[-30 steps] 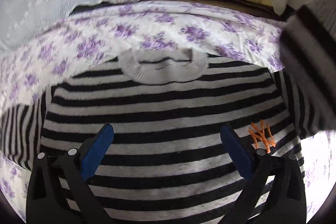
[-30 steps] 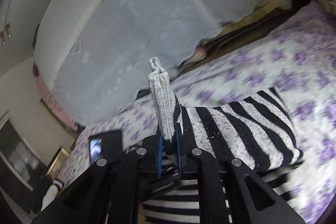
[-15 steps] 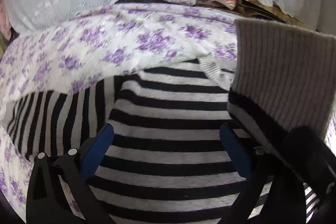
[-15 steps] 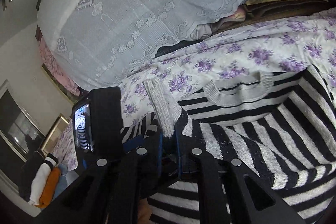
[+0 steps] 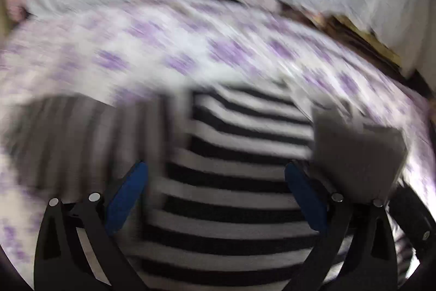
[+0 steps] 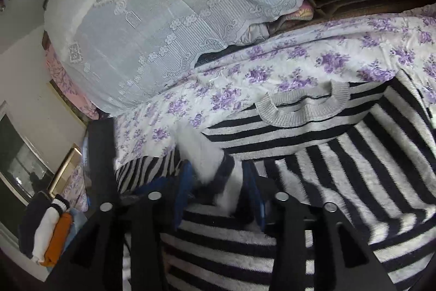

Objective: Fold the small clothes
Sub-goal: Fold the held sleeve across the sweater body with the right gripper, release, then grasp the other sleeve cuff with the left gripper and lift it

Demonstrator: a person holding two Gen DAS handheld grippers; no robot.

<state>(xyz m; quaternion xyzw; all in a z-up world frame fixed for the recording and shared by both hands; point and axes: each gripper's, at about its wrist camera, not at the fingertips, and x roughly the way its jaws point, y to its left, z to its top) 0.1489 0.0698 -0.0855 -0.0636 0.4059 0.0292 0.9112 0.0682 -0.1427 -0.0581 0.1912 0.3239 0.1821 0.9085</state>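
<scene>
Spread across the floral bedsheet, the black-and-grey striped sweater lies with its grey ribbed collar up around 1 o'clock in the right wrist view. One sleeve is folded in across the body, its stripes running at an angle to the ones underneath.

Down at 6 o'clock in that view, the right gripper has just been opening. The sleeve's grey cuff sits between its blue pads, but the jaws are spread enough that they don't look like they're pinching it, so I'd call it let go. The cuff is pretty smeared, so I can't say exactly how it lies.

The left wrist view is really blurry. The left gripper is wide open with nothing between its blue pads; it's just hovering over the striped body of the sweater. At about 3 o'clock there's a grey patch that's probably the same cuff, right beside the pad on that side. The other sleeve stretches out toward 9 o'clock, streaky from the blur.

Background stuff: a white lace cover is draped over a pile behind the bed from 11 to 1 o'clock, and a small stack of folded clothes (dark, white, orange) sits down at 8 o'clock.
</scene>
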